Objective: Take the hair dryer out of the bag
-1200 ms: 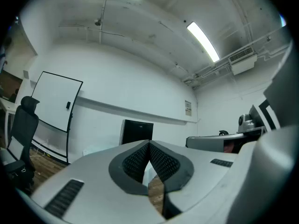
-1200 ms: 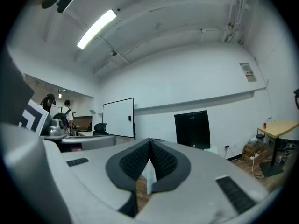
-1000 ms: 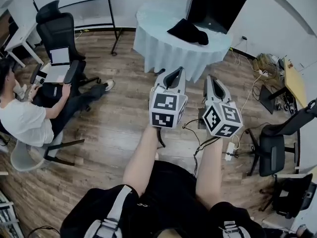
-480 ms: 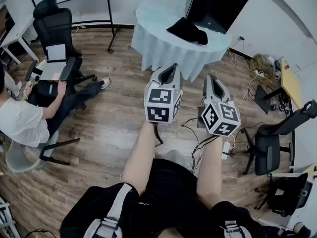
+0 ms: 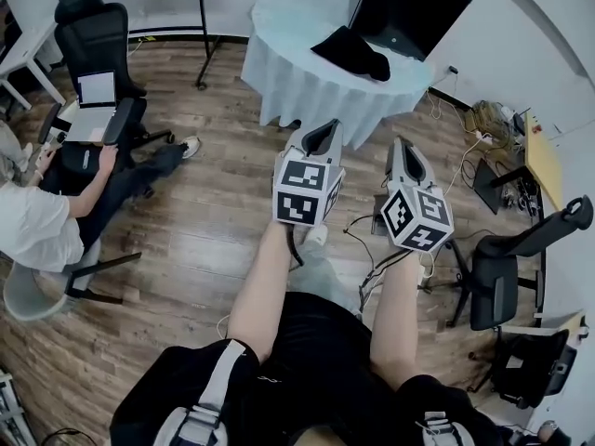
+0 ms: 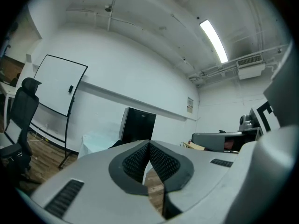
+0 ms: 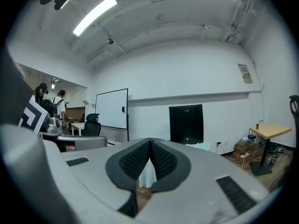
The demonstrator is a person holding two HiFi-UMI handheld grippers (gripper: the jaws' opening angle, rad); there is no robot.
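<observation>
A black bag (image 5: pixel 351 54) lies slumped on a round table with a pale cloth (image 5: pixel 288 72), in front of a black screen (image 5: pixel 409 9). No hair dryer shows. My left gripper (image 5: pixel 323 129) and right gripper (image 5: pixel 406 145) hang side by side over the wood floor, short of the table and pointing level at it. Both are shut with nothing between the pads. In the left gripper view the closed jaws (image 6: pixel 149 143) cover most of the table; the bag (image 6: pixel 115 143) peeks out at their left. The right gripper view shows closed jaws (image 7: pixel 150 140) below the screen (image 7: pixel 186 124).
A person (image 5: pixel 37 221) sits at the left beside an office chair (image 5: pixel 93 54) holding a laptop. A whiteboard stand (image 5: pixel 200 35) is behind. Cables and a power strip (image 5: pixel 423 268) lie on the floor. Black chairs (image 5: pixel 507 268) and a wooden desk (image 5: pixel 544 151) stand at the right.
Both grippers have edged forward toward the table, still shut. The head view has swung, so the seated person has slid toward the left edge.
</observation>
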